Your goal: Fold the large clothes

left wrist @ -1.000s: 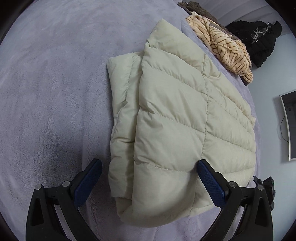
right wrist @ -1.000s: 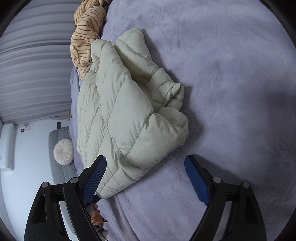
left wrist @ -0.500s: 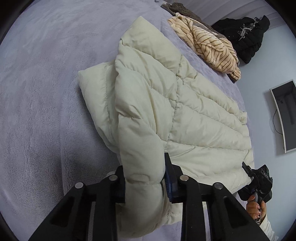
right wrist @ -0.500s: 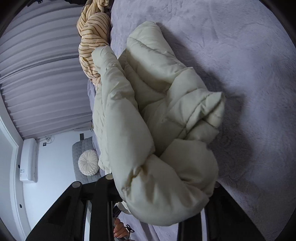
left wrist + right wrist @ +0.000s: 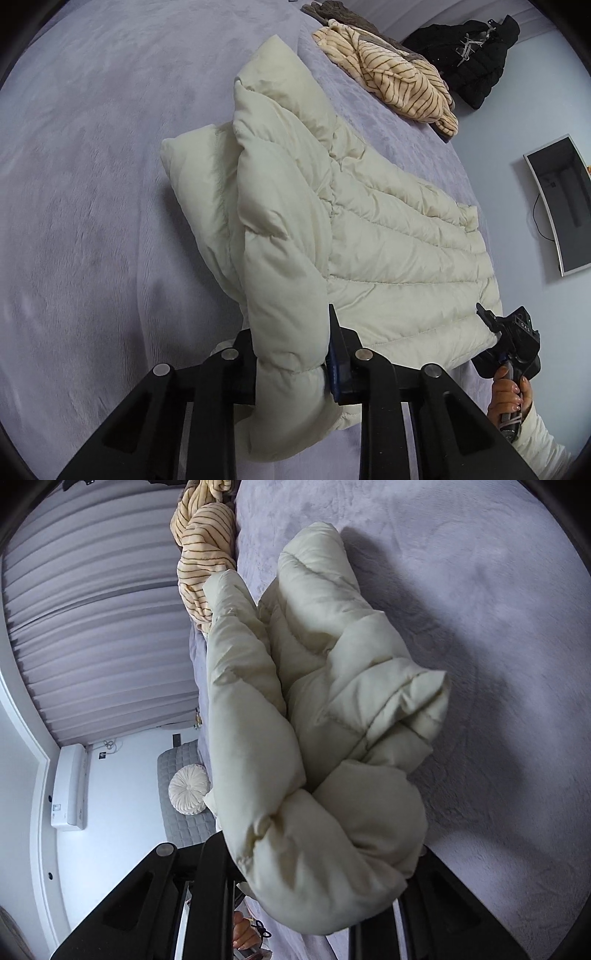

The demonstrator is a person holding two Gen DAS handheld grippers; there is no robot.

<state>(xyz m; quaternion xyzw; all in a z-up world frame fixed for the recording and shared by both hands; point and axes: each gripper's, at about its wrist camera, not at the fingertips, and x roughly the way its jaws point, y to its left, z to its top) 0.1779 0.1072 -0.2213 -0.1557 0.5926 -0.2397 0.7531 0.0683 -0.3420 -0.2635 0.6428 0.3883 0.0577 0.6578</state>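
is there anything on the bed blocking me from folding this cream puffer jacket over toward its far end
Nothing visible does. Both tongs, left and right, already grip the jacket. The striped garment lies beyond its far end, apart from it.

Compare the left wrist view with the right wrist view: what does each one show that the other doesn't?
Left wrist only: a black garment, a wall screen, and the right gripper at the jacket's far corner. Right wrist only: pleated curtains, a round cushion and a white wall unit. Both: the cream puffer jacket clamped in each gripper, the striped garment, the lilac blanket.
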